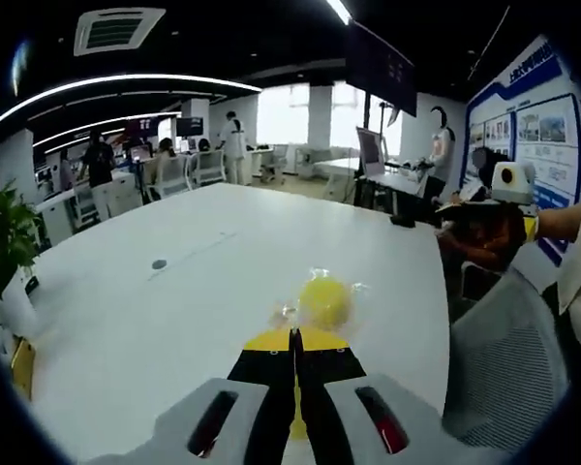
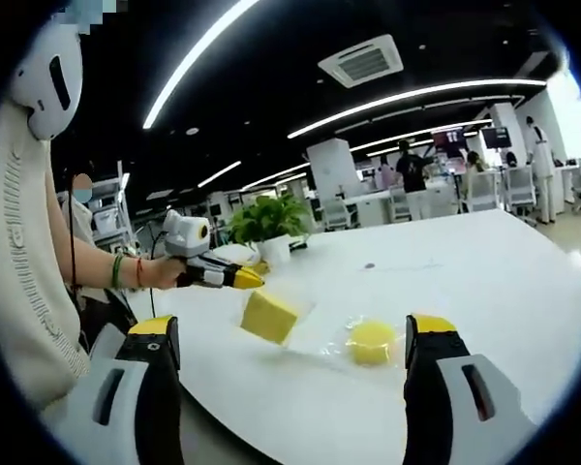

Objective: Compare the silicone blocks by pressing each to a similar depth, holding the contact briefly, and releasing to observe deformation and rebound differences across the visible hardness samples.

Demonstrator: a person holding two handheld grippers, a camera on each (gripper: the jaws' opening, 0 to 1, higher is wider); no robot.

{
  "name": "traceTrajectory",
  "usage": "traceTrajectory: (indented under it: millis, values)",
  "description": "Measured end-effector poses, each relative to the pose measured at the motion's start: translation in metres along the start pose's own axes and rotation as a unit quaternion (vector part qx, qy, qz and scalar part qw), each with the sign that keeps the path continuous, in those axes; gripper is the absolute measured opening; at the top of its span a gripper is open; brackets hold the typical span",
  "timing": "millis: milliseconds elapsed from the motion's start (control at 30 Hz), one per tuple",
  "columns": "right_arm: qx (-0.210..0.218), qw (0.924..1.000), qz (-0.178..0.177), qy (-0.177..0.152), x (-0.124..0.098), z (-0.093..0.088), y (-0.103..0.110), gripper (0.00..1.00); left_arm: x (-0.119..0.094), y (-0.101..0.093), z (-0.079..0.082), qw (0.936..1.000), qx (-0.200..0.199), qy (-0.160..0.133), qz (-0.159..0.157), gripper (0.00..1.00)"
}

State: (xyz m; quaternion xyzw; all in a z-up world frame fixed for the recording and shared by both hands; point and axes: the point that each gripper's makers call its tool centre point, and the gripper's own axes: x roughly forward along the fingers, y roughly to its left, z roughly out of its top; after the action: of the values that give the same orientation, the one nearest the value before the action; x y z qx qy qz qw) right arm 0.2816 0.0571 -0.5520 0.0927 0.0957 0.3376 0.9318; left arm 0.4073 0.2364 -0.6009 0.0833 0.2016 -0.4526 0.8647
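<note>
Right gripper (image 2: 290,387): jaws spread wide, holding nothing, above the table (image 2: 484,291) edge.
Round block (image 2: 372,342): on table, just ahead; centre it, press squarely.
Square block (image 2: 269,316): beside it, tilted.
Left gripper (image 2: 242,278): jaws pressed together, tip near the square block; match depth.

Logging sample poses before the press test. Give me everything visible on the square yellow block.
The square yellow block is a flat slab, matte like silicone, with sharp corners and a paler top face. It looks wrapped in clear film and lies slightly tilted on the white table, left of the round yellow block and apart from it. The left gripper hovers just above, its jaws shut; contact cannot be told.
</note>
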Motion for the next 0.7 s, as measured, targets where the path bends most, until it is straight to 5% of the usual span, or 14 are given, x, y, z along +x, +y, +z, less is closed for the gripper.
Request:
traceTrajectory:
  millis: [67, 300, 700]
  values:
    - [0.002, 1.0, -0.003, 0.008, 0.001, -0.002, -0.003, 0.9, 0.0, 0.008, 0.003, 0.9997, -0.019, -0.012, 0.002, 0.0]
    - [0.007, 0.9996, -0.006, 0.027, 0.007, -0.009, -0.008, 0.88, 0.002, 0.048, -0.006, 0.9992, 0.007, -0.001, 0.04, 0.0]
    - [0.016, 0.9985, -0.017, 0.049, 0.012, -0.02, -0.016, 0.87, 0.027, 0.11, -0.045, 0.996, -0.015, 0.037, 0.08, 0.0]
